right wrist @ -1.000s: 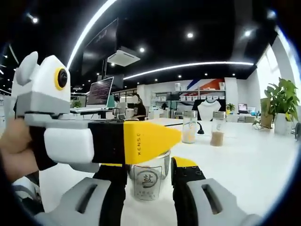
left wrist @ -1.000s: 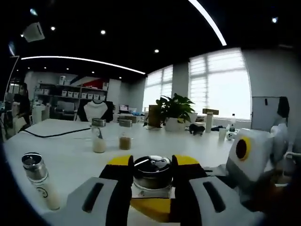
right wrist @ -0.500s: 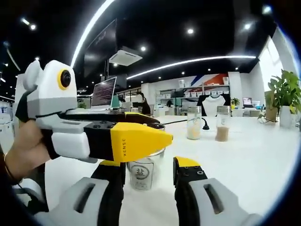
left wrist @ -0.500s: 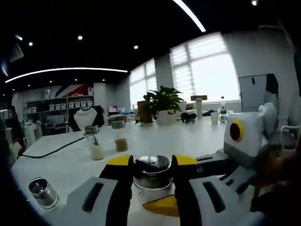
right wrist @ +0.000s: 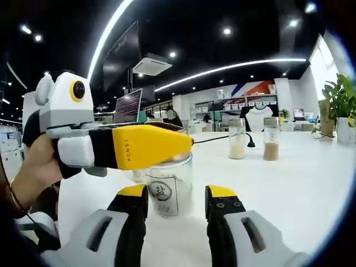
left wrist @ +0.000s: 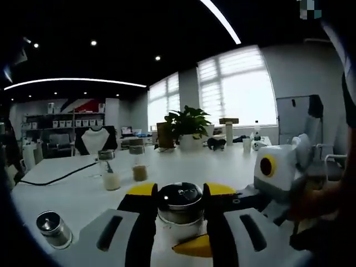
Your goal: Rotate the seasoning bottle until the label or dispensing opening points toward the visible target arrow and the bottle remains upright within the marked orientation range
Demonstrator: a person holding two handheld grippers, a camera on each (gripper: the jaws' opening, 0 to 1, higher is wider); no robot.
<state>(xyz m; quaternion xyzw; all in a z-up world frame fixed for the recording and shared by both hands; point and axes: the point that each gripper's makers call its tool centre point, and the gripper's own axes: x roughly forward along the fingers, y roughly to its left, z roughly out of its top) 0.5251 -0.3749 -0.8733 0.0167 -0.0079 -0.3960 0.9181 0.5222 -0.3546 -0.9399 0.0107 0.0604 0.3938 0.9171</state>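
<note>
The seasoning bottle (right wrist: 167, 189) is clear glass with a round black-character label and stands upright on the white table (right wrist: 289, 183). Its metal cap (left wrist: 179, 199) sits between my left gripper's (left wrist: 179, 190) jaws, which are shut on it. In the right gripper view the left gripper (right wrist: 167, 147) comes in from the left, held level, with a hand (right wrist: 33, 172) behind it. My right gripper (right wrist: 177, 192) is open, its jaws either side of the bottle's lower body. In the left gripper view the right gripper (left wrist: 192, 245) reaches in under the cap.
Two more seasoning bottles (left wrist: 111, 177) (left wrist: 139, 167) stand further back, and another bottle (left wrist: 53, 228) stands at the near left. A black cable (left wrist: 55, 175) crosses the table. A potted plant (left wrist: 189, 122) is at the far end, and a laptop (right wrist: 129, 105) on a desk beyond.
In the right gripper view the bottle has come closer and its label has moved left. The left gripper's jaw now lies level across the cap. Both views have shifted with the hands.
</note>
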